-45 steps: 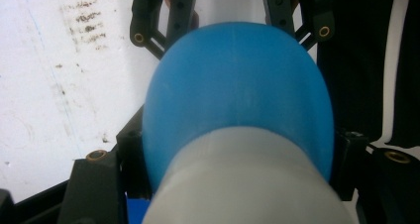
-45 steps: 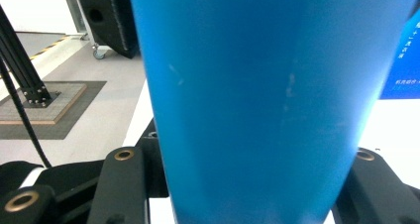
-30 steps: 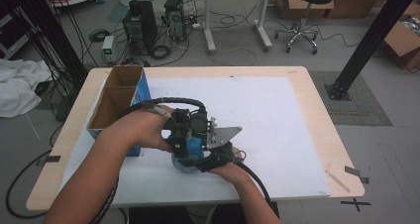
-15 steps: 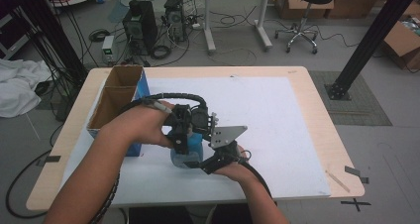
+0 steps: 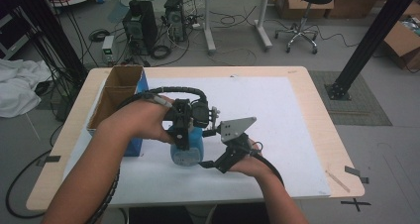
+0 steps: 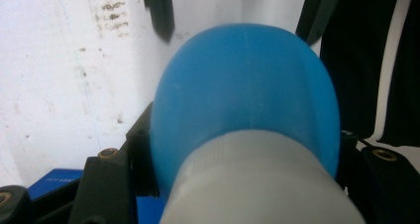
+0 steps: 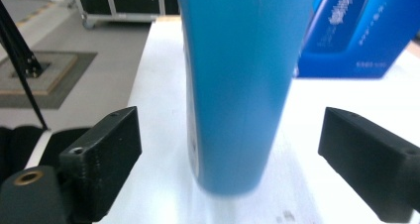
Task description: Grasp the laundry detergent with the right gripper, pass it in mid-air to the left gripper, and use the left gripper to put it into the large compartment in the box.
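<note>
From the high view, my left gripper (image 5: 182, 135) comes down over the blue bottle (image 5: 187, 145), its jaws clamped on the bottle's upper part, while the bottle's rounded base points toward me above the white sheet (image 5: 277, 115) on the tabletop (image 5: 317, 100). My right gripper (image 5: 210, 162) sits just to the right of the bottle's base, its jaws reaching toward the lower end without pressing it; they have just been opening, and the bottle stands between them untouched. An open cardboard box with blue sides (image 5: 116, 97) lies beyond my left hand (image 5: 143, 120), well clear of the right jaws. In the left gripper view, the blue bottle (image 6: 247, 90) sits squeezed between my 2 jaws, its pale grey-white cap end (image 6: 257, 184) nearest the camera, and both black pads press against its sides, so this grip is firm. The far tips of the other gripper's jaws (image 6: 163, 11) hang beyond the bottle, over the white sheet (image 6: 64, 75). In the right gripper view, the bottle (image 7: 237, 85) rises between my 2 spread jaws (image 7: 233, 149), a clear gap showing on each side, so these jaws hold nothing. The blue box (image 7: 356, 30) stands behind the right-hand jaw, on the white sheet (image 7: 158, 85).
</note>
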`<state>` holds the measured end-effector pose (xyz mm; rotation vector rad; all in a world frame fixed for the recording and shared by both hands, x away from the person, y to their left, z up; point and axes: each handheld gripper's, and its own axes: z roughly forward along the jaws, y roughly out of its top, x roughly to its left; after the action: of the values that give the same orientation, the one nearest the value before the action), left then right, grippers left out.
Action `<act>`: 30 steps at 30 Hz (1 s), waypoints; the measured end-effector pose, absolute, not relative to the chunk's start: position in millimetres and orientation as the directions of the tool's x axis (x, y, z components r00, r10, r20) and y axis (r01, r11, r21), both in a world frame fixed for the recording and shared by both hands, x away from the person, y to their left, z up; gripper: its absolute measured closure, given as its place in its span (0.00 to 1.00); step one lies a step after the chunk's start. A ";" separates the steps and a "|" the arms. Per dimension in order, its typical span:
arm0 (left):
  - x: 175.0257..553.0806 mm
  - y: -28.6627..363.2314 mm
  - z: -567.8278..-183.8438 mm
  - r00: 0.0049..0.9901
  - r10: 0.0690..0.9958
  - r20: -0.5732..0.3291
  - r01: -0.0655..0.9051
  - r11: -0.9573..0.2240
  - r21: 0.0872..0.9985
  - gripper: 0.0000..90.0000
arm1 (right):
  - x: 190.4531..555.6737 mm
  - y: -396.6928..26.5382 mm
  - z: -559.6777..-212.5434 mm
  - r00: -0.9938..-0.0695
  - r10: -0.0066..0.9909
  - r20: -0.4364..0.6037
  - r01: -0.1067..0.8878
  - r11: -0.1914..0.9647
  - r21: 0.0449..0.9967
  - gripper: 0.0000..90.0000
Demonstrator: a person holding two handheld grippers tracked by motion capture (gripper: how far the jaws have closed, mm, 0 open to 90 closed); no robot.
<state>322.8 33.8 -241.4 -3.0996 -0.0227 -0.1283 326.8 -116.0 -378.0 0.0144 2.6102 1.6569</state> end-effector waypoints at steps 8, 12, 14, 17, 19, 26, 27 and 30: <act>331.7 35.6 -231.0 0.994 0.070 0.079 0.073 -0.996 -0.044 0.42 | 328.0 -130.9 -362.0 -0.998 0.035 -0.045 -0.019 0.534 0.845 0.00; 336.5 38.5 -224.0 0.991 0.114 0.065 0.116 -0.993 -0.035 0.42 | 330.0 -136.0 -356.6 -0.999 0.028 -0.043 -0.019 0.574 0.819 0.00; 340.1 41.7 -219.1 0.989 0.141 0.047 0.143 -0.989 -0.029 0.42 | 332.1 -140.5 -352.9 -0.999 0.021 -0.042 -0.020 0.612 0.790 0.00; 344.6 47.1 -210.8 0.981 0.193 0.030 0.193 -0.981 -0.008 0.42 | 335.0 -147.0 -347.5 -0.999 0.013 -0.044 -0.024 0.659 0.752 0.00; 346.0 50.1 -205.2 0.973 0.227 0.033 0.227 -0.974 0.001 0.42 | 335.7 -151.3 -343.7 -0.999 0.014 -0.048 -0.026 0.678 0.734 0.00; 350.1 66.0 -175.1 0.892 0.449 0.060 0.446 -0.893 0.055 0.42 | 335.2 -167.2 -335.0 -0.996 0.029 -0.080 -0.035 0.715 0.698 0.00; 350.1 66.0 -175.1 0.892 0.449 0.060 0.446 -0.893 0.055 0.42 | 335.2 -167.2 -335.0 -0.996 0.029 -0.080 -0.035 0.715 0.698 0.00; 354.2 74.3 -161.6 0.839 0.539 0.074 0.536 -0.842 0.063 0.42 | 335.0 -171.5 -334.4 -0.996 0.031 -0.083 -0.033 0.731 0.681 0.00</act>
<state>354.2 74.3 -161.6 -3.0504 -0.8916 -0.1407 335.0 -171.5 -334.4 -0.0016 2.8402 1.1205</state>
